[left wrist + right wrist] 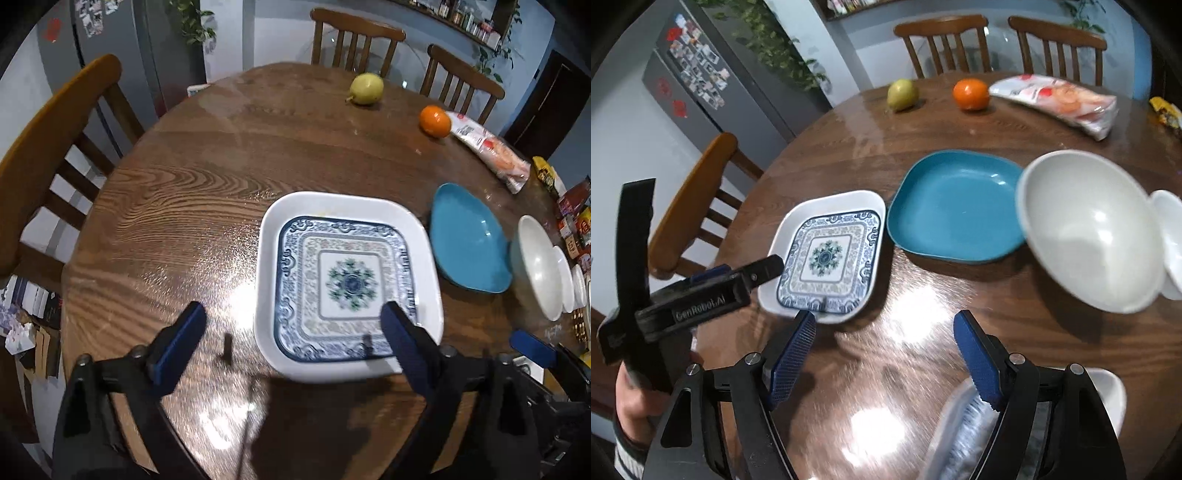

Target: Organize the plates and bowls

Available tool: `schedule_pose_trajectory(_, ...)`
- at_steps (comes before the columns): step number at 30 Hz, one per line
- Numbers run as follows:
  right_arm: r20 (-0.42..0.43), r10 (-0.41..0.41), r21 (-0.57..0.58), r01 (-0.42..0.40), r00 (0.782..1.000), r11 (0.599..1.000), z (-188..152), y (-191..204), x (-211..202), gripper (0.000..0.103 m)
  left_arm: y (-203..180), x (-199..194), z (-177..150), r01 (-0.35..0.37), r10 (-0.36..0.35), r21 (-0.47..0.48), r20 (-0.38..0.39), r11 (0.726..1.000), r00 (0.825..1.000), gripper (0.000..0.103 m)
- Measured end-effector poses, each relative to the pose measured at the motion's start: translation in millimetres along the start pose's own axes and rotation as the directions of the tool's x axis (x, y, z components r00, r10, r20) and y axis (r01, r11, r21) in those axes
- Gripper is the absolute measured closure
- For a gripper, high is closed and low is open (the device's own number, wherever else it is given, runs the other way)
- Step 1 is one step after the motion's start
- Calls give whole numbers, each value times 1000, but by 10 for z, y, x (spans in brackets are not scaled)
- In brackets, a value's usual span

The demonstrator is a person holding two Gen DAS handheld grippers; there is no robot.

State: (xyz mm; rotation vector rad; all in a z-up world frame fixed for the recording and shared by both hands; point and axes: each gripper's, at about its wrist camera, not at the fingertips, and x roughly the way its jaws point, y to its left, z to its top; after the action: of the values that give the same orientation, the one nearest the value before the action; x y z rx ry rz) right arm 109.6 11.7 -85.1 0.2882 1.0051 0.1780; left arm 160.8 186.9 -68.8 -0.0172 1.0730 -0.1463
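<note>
A square white plate with a blue pattern [347,284] [827,254] lies on the round wooden table [207,184]. My left gripper [293,319] is open above its near edge, the right finger over the plate, the left over bare table; it also shows in the right wrist view [738,273]. A teal square plate [469,240] [956,206] lies to its right, then a large white bowl [539,266] [1089,229] and smaller white dishes [578,286] [1171,236]. My right gripper [884,332] is open and empty over bare table in front of these.
A pear [365,88] [902,94], an orange [435,120] [971,94] and a snack bag [491,147] [1063,99] lie at the far side. Packets [572,210] crowd the right edge. Wooden chairs [44,155] surround the table. A white tray [1108,387] sits below the right gripper.
</note>
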Motion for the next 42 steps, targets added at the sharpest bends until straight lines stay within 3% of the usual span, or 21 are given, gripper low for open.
schedule_pose_trajectory(2, -22, -13, 10, 13, 1000, 1000, 56, 57, 170, 36, 26, 84, 14, 1, -1, 11, -14, 1000, 1000, 18)
schedule_pose_trajectory(6, -59, -24, 30, 26, 998, 999, 126, 107, 438, 45, 78, 238, 38, 8, -7, 26, -45, 1000, 999, 23)
schedule_pose_trajectory(9, -66, -38, 19, 39, 997, 999, 164, 163, 557, 55, 120, 283, 55, 22, -21, 29, -50, 999, 999, 35)
schedule_pose_trajectory(13, -81, -47, 5, 48, 996, 999, 185, 245, 670, 67, 168, 320, 46, 35, -34, 32, -54, 999, 998, 37)
schedule_pose_trajectory(16, -86, -57, -10, 56, 995, 998, 195, 281, 730, 76, 170, 314, 46, 33, -31, 51, -45, 998, 999, 47)
schedule_pose_trajectory(19, -79, -83, -20, 82, 993, 996, 219, 290, 752, 84, 96, 323, 77, 53, -50, 73, -45, 996, 998, 66)
schedule_pose_trajectory(20, -76, -93, -18, 92, 993, 996, 226, 285, 758, 89, 62, 318, 77, 47, -43, 85, -46, 995, 998, 67)
schedule_pose_trajectory(27, -52, -110, -24, 108, 993, 994, 190, 260, 660, 94, 80, 280, 47, 68, -66, 62, -36, 996, 997, 72)
schedule_pose_trajectory(42, 32, -57, -44, 58, 998, 997, 52, 238, 32, 94, -116, -326, -187, 59, -64, 72, 76, 996, 995, 72)
